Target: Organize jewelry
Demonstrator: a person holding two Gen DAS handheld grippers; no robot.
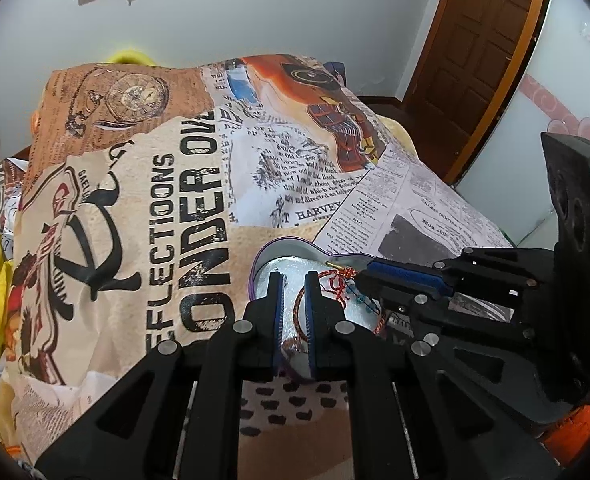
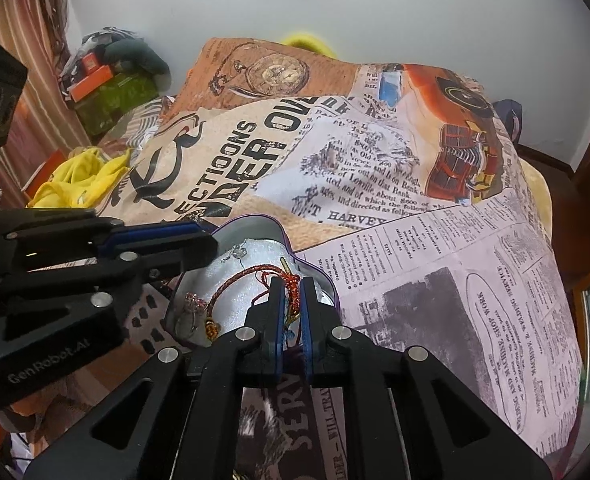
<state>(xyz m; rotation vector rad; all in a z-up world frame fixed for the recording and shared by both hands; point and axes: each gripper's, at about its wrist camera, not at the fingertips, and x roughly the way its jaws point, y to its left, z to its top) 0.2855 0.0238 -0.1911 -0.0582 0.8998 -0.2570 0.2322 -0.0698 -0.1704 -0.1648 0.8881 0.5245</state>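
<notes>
A small tin with a purple rim and white lining rests on the printed blanket. A red braided cord bracelet lies looped inside the tin. My right gripper is shut on the bracelet's red knot; in the left wrist view it comes in from the right, with the knot and a gold tip poking out. My left gripper is shut over the tin's left side, and the near rim shows between its fingers; whether it pinches the rim I cannot tell. A pink-stone piece lies in the tin.
A blanket printed with newspaper and car pictures covers the bed. Yellow cloth lies at its left edge, with boxes and bags piled behind. A brown wooden door stands at the back right.
</notes>
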